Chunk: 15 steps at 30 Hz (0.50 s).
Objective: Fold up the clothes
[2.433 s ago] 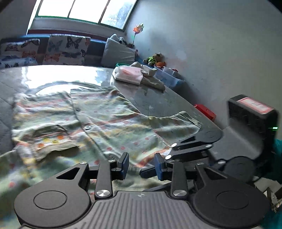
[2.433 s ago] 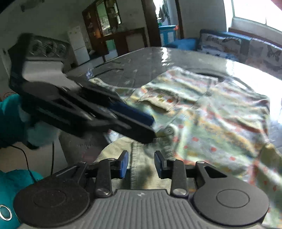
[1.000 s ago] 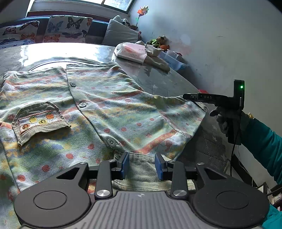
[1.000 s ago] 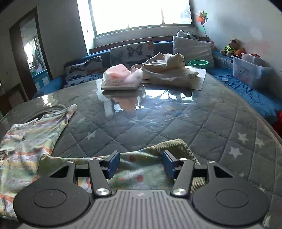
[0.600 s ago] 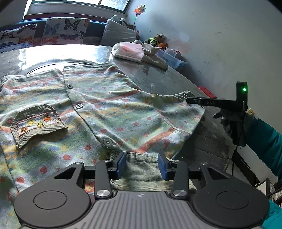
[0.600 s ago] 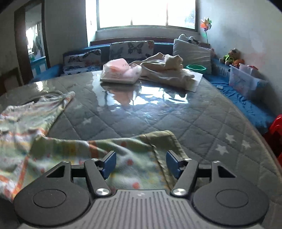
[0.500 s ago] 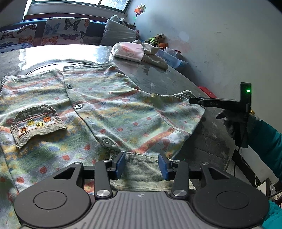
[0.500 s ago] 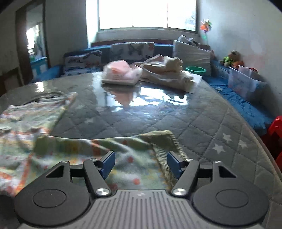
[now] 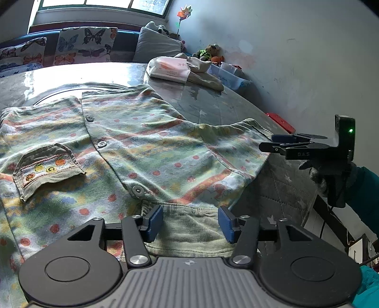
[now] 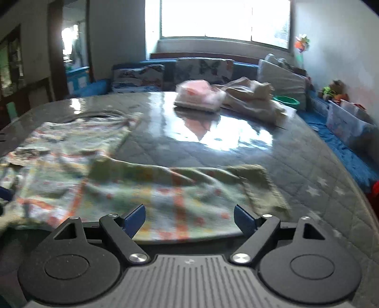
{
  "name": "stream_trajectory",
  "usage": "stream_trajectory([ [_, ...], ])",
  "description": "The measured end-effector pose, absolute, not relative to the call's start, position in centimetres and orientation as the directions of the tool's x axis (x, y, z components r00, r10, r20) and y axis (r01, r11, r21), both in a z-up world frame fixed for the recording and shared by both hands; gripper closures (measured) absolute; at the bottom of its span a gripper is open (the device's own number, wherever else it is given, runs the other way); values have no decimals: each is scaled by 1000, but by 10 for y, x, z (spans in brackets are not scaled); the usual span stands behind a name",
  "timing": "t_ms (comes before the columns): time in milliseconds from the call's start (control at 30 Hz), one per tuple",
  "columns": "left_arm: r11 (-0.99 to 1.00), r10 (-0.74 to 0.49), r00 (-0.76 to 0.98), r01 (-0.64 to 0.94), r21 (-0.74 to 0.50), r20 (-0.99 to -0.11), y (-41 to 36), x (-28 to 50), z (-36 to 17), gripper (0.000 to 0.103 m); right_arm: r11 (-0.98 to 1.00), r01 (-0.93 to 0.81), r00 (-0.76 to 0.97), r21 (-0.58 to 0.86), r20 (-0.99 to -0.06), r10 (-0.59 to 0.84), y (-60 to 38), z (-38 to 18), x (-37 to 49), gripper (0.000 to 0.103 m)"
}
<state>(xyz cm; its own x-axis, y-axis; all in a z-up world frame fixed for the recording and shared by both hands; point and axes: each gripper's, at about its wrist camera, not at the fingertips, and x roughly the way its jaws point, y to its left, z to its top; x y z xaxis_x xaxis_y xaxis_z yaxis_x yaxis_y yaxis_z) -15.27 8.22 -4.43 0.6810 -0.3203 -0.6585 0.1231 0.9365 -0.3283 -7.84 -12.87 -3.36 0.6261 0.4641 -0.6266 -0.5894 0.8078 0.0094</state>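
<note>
Left tool [image 9: 189, 221] spread | shirt [image 9: 146, 142] on quilted table [image 10: 272, 151] | window [image 10: 225, 19] behind

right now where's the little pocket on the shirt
In the left wrist view the pocket lies on the left side of the shirt, left of the row of buttons and ahead-left of the left tongs.

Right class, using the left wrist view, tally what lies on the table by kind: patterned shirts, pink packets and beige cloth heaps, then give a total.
Patterned shirt: 1
Pink packet: 1
Beige cloth heap: 1
Total: 3
</note>
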Motion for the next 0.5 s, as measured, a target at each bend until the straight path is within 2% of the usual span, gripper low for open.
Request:
stream_trajectory([
  [133,939,-314,680,123,-320,-662,80,-153,-43,46,755,-654,566,40,-636,524,-108,-38,-87,17],
  [300,940,-313,679,123,-318,-664,78,-154,-40,46,750,-661,559,21,-653,512,-105,-44,-91,17],
  [400,941,-317,681,137,-311,-660,74,-153,-37,45,789,-614,604,23,-630,489,-120,-37,-86,17],
  [500,940,-321,689,148,-307,-650,71,-150,-33,45,864,-503,674,13,-620,401,-144,-35,-69,17],
])
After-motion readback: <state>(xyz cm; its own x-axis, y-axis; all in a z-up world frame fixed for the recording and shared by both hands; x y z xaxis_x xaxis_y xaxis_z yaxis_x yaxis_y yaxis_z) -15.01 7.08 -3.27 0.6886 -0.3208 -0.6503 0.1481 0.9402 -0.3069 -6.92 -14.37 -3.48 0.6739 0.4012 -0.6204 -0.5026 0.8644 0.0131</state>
